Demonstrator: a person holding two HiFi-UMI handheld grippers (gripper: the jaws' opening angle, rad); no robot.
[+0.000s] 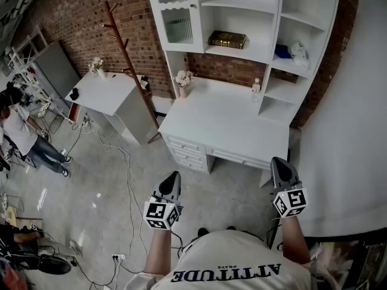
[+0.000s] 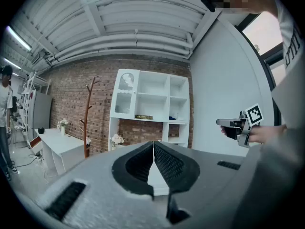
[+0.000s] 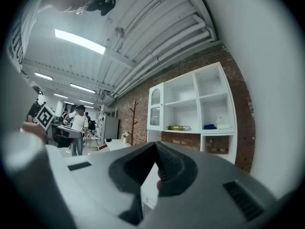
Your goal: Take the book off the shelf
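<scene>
A dark book [image 1: 227, 39] with gold print lies flat on a middle shelf of the white shelf unit [image 1: 266, 53] above the desk; it shows small as the book [image 2: 143, 117] in the left gripper view and the book [image 3: 178, 128] in the right gripper view. My left gripper [image 1: 173, 176] and right gripper [image 1: 279, 162] hang over the floor, short of the desk, far from the book. Both are shut with nothing between the jaws. The left gripper [image 2: 153, 143] and right gripper [image 3: 155, 144] point level toward the shelves.
A white desk [image 1: 224, 125] with drawers stands under the shelves, with a flower vase [image 1: 182, 80] and a small bottle [image 1: 256, 88] on it. A wooden coat stand [image 1: 124, 47] and a white side table [image 1: 112, 92] stand left. Cables cross the floor. A white wall [image 1: 351, 132] rises right. People stand far left.
</scene>
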